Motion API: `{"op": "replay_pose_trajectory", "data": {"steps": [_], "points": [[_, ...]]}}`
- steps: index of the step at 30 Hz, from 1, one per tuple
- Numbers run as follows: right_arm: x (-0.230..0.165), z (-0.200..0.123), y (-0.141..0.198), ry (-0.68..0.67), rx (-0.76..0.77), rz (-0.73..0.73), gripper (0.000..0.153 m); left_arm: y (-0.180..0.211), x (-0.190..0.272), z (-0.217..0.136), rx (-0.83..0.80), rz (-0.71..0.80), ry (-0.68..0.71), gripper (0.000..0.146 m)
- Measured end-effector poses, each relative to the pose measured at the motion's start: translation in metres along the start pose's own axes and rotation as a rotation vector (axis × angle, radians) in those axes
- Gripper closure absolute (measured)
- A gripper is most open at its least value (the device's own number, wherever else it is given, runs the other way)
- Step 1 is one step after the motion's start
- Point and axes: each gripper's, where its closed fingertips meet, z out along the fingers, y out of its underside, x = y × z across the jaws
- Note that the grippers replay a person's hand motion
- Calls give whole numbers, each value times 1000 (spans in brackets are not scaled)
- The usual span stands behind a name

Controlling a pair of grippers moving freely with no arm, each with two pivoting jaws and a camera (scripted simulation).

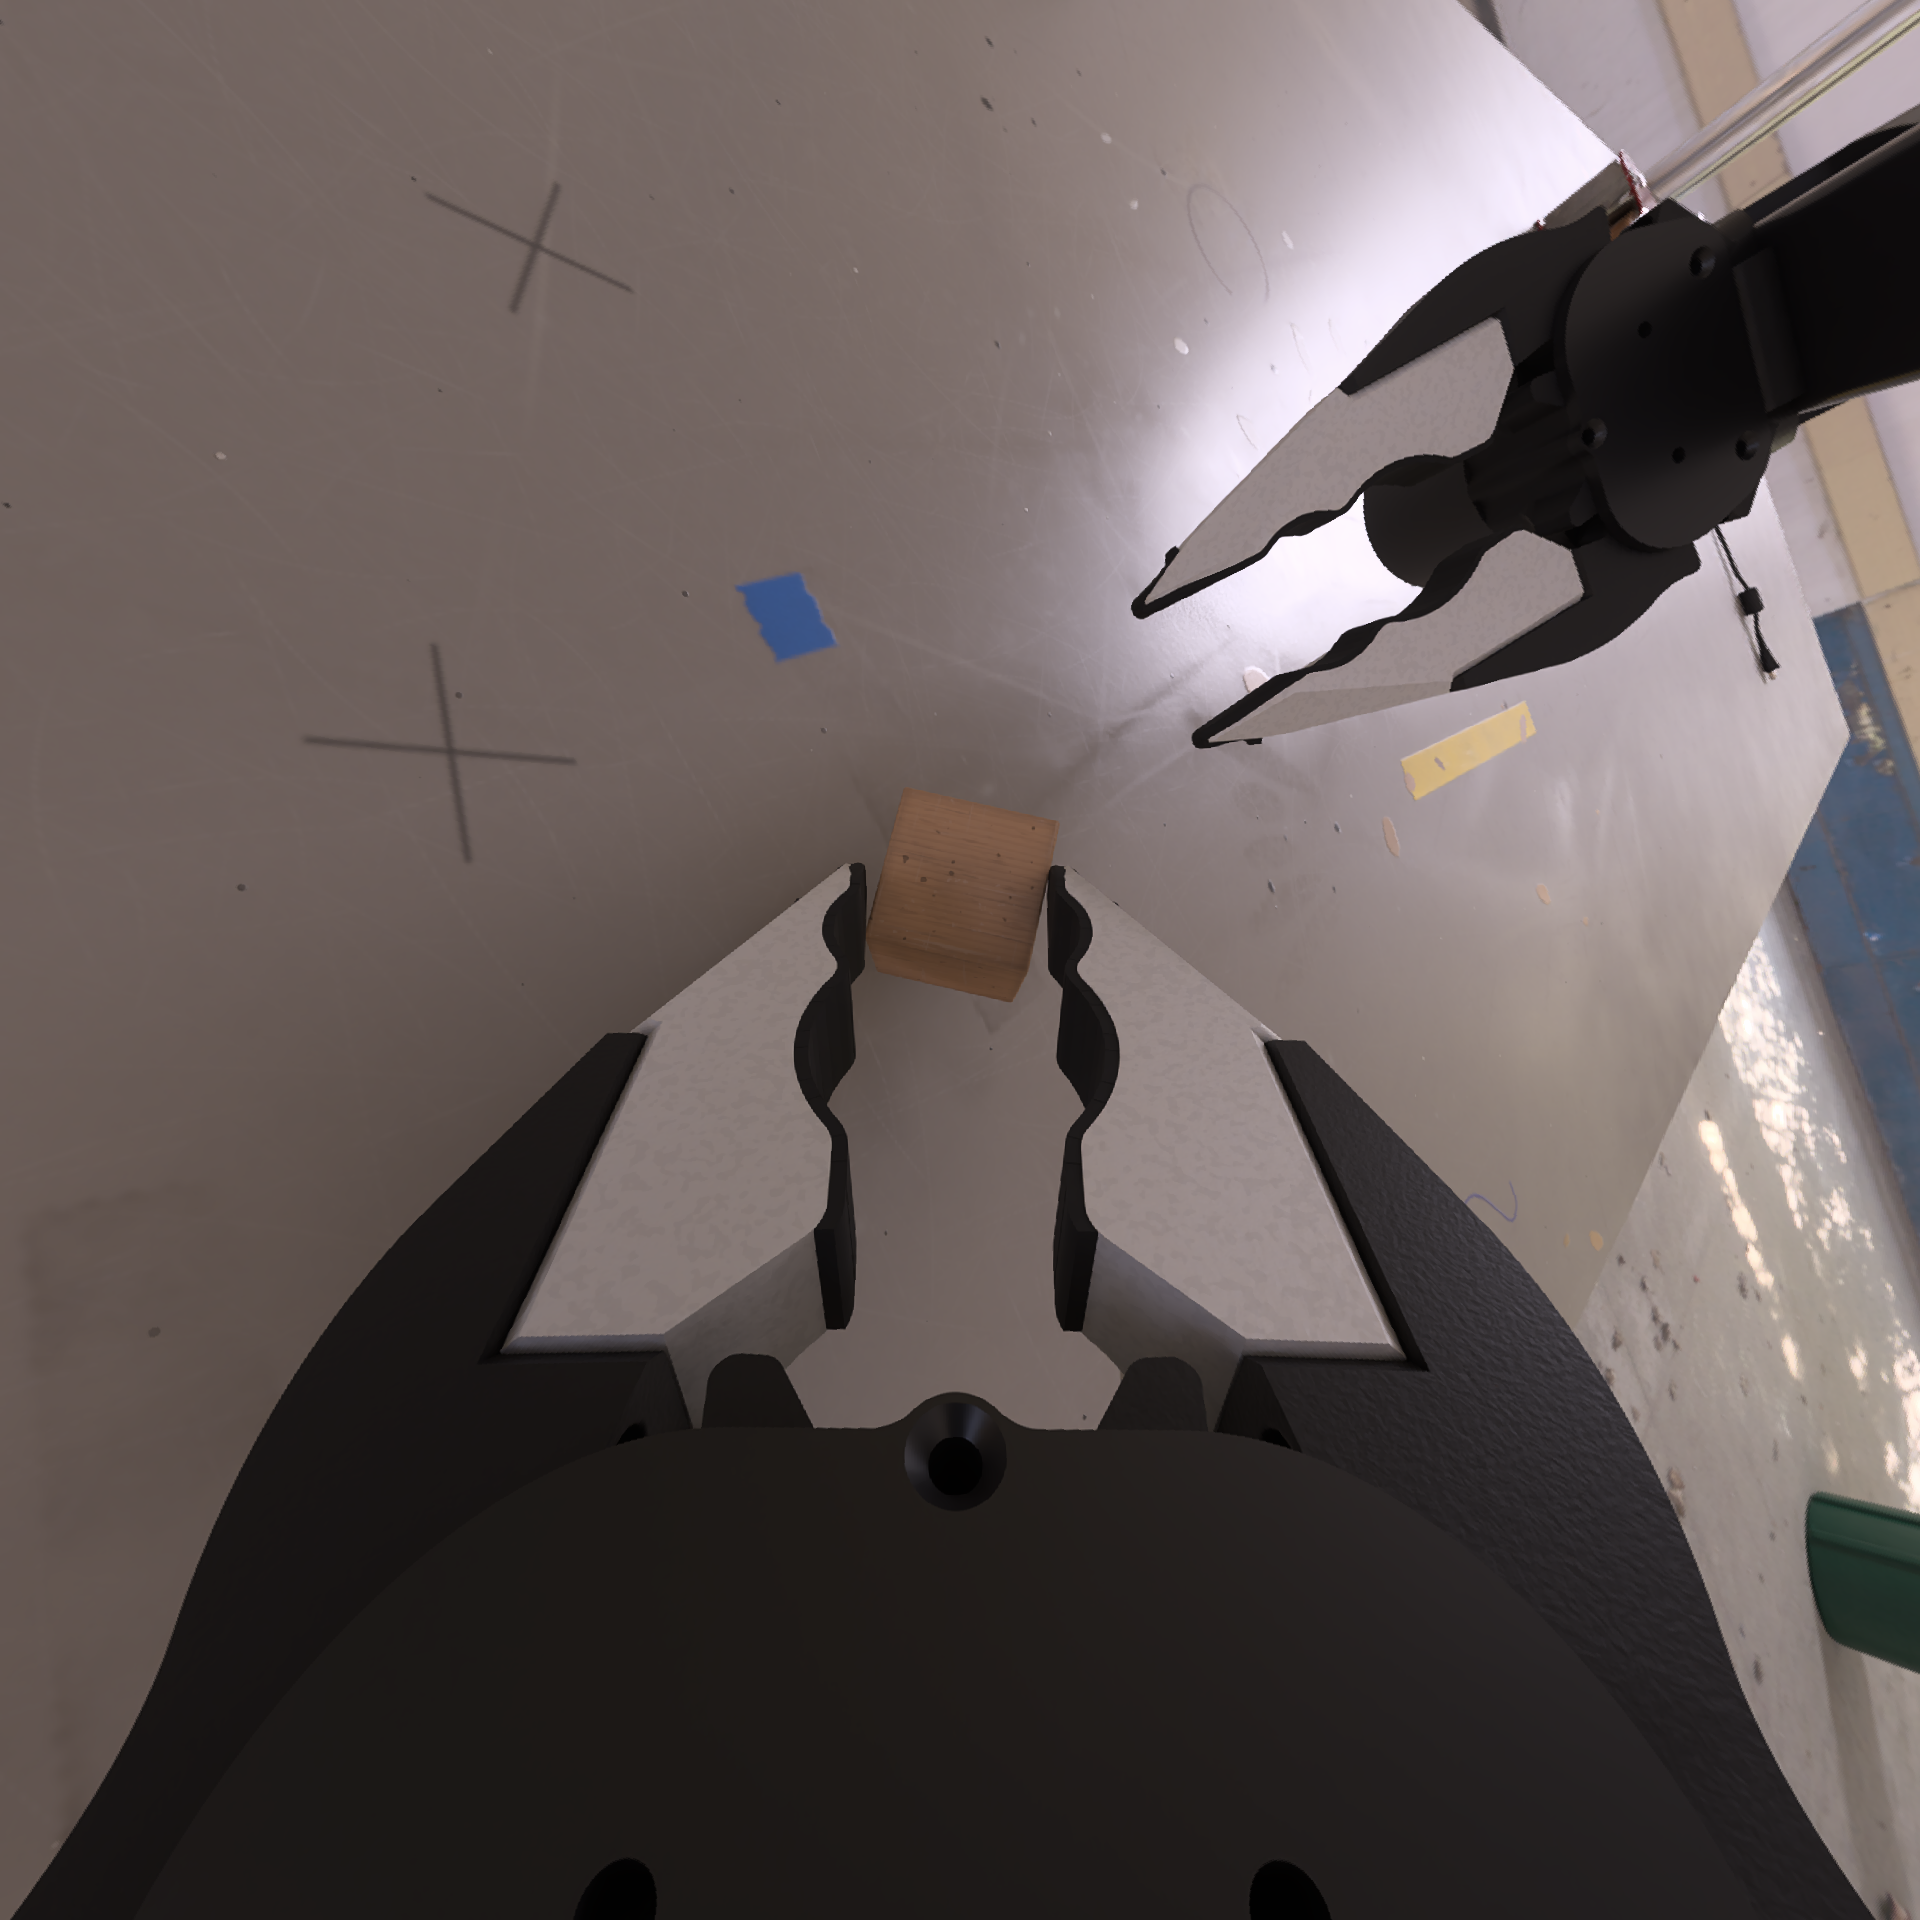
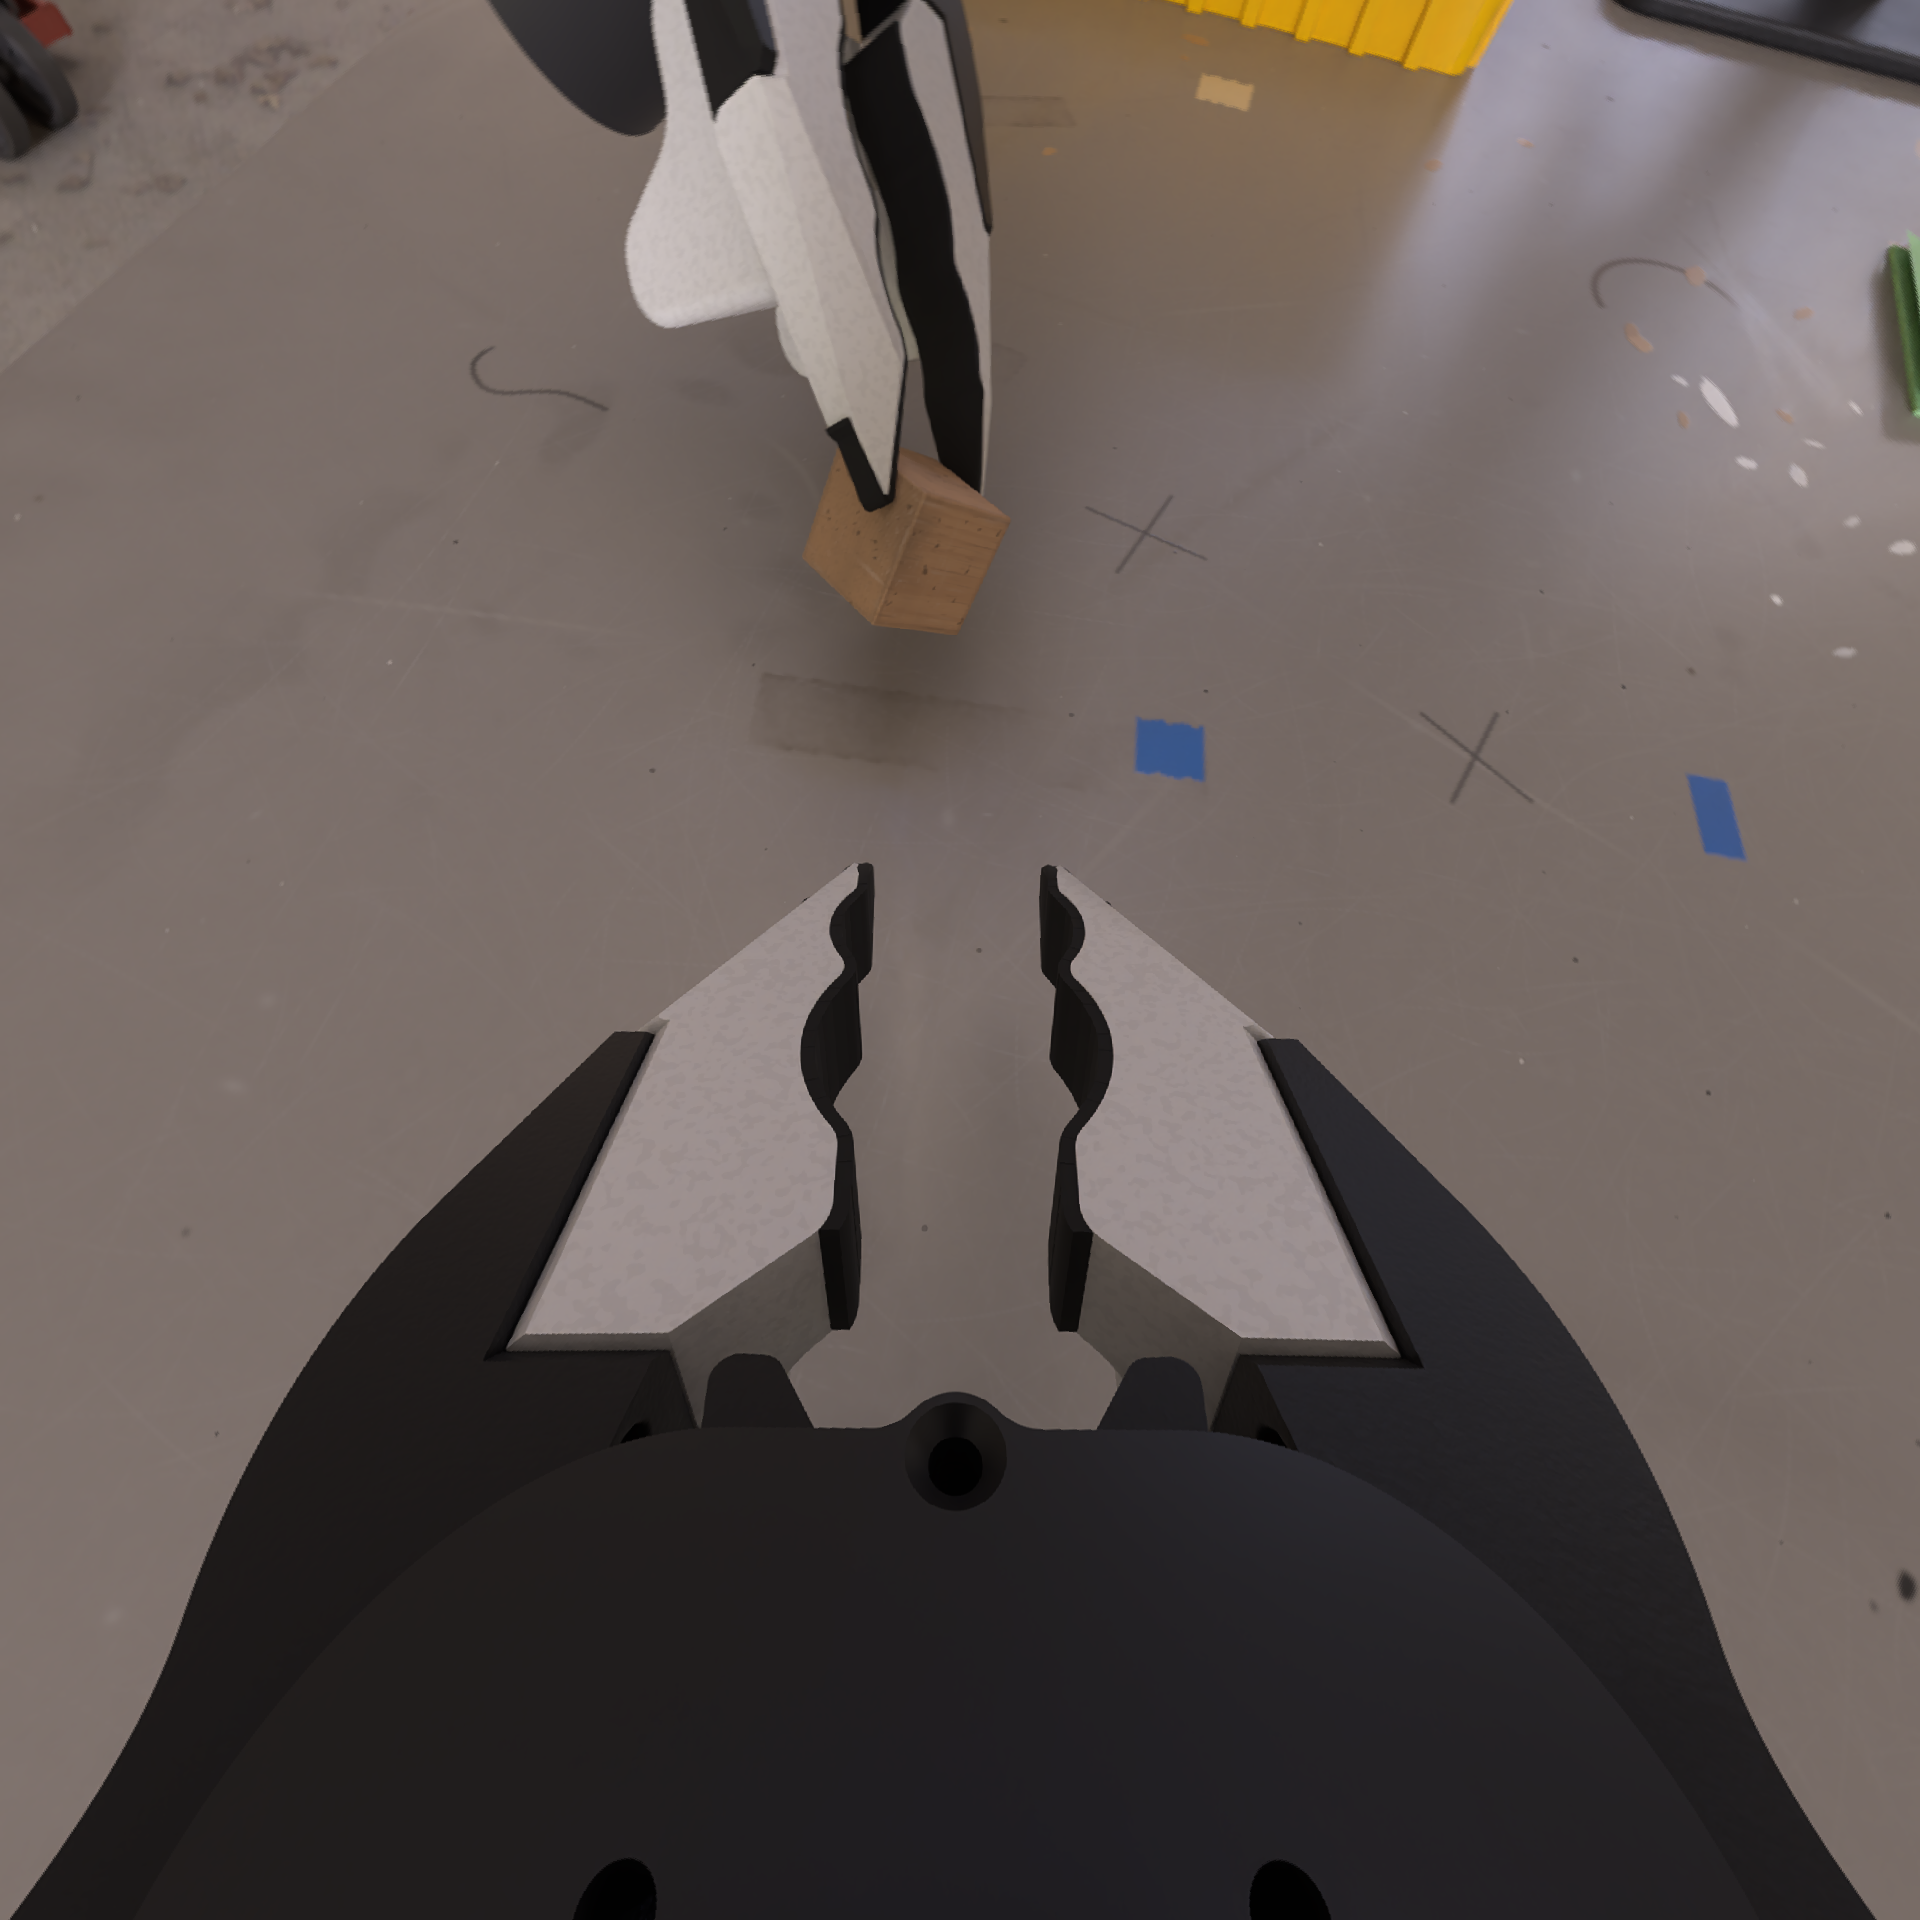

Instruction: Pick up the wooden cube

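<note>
The wooden cube is a small light-brown block clamped between the fingertips of my left gripper. In the right wrist view the cube hangs tilted above the grey table, with its shadow on the surface below, and the left gripper comes down on it from above. My right gripper is open and empty, hovering over the table a short way from the cube. In the left wrist view the right gripper shows at the upper right, its jaws apart.
The grey table bears pencil crosses, blue tape pieces and a yellow tape strip. The table edge runs down the right side. A green object and a yellow bin lie beyond.
</note>
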Motion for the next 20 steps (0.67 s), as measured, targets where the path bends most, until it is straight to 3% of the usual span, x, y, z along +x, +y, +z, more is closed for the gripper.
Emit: {"op": "replay_pose_trajectory", "data": {"steps": [20], "points": [[32, -9, 9, 74, 27, 184, 121, -15, 1, 16, 63, -25, -43, 111]]}}
